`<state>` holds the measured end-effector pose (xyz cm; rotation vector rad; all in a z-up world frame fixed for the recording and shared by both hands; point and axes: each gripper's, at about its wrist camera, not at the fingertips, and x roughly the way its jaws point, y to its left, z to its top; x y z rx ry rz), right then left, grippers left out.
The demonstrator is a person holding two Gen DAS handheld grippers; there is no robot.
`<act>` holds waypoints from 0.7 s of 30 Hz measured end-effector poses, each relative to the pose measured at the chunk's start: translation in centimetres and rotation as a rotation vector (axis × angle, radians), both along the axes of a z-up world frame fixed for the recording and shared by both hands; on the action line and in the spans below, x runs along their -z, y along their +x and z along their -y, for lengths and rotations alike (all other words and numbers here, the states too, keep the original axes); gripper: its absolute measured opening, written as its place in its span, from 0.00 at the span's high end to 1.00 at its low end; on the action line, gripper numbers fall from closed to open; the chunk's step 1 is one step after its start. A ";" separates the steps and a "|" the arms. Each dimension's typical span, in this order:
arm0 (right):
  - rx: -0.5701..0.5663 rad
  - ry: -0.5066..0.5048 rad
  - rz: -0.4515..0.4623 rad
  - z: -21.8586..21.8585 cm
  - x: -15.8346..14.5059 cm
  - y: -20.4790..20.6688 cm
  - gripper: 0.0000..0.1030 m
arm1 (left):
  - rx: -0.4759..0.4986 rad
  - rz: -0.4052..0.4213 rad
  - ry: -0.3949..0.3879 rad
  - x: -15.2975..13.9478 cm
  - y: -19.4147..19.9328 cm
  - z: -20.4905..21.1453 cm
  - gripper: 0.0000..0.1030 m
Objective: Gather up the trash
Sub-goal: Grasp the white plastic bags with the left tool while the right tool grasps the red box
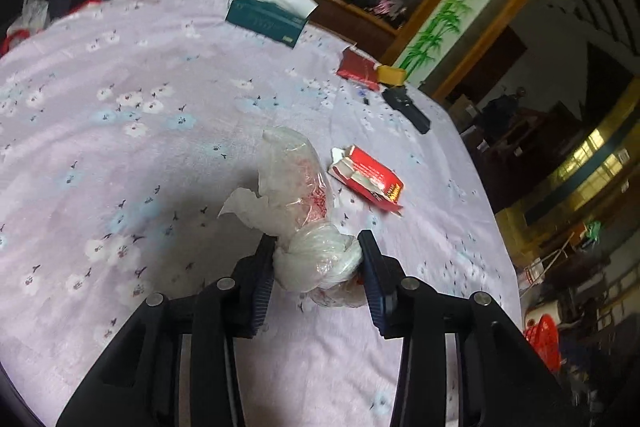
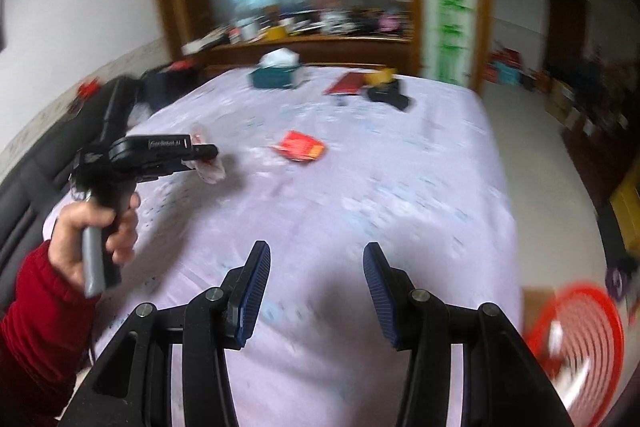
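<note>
The left gripper (image 1: 318,259) pinches a crumpled plastic bag (image 1: 304,211) above the tabletop (image 1: 140,87); the right gripper (image 2: 316,287) has its jaws spread, empty.

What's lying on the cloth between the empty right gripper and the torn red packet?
Nothing: in the right wrist view only bare flowered tablecloth separates the right gripper from the red packet.

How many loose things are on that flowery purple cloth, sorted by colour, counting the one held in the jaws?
Red: 2, a torn red carton and a flat red packet
Green: 1, a tissue box
Yellow: 1, a small box
Black: 1, a black device
Clear and white: 1, a plastic bag of tissue held by the left gripper
Total: 6
</note>
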<state>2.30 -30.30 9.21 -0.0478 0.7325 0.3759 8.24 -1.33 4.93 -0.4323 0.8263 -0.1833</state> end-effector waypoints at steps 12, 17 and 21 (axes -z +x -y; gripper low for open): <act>-0.186 -0.159 -0.038 -9.2 3.9 13.9 0.50 | -0.033 0.067 0.076 1.0 -0.4 -1.0 0.63; -0.210 -0.229 -0.029 -12.2 5.5 17.1 0.53 | -0.061 0.064 0.103 1.2 -0.4 -1.2 0.63; -0.217 -0.277 -0.021 -14.0 6.8 19.3 0.63 | -0.056 0.055 0.104 1.4 -0.2 -1.2 0.62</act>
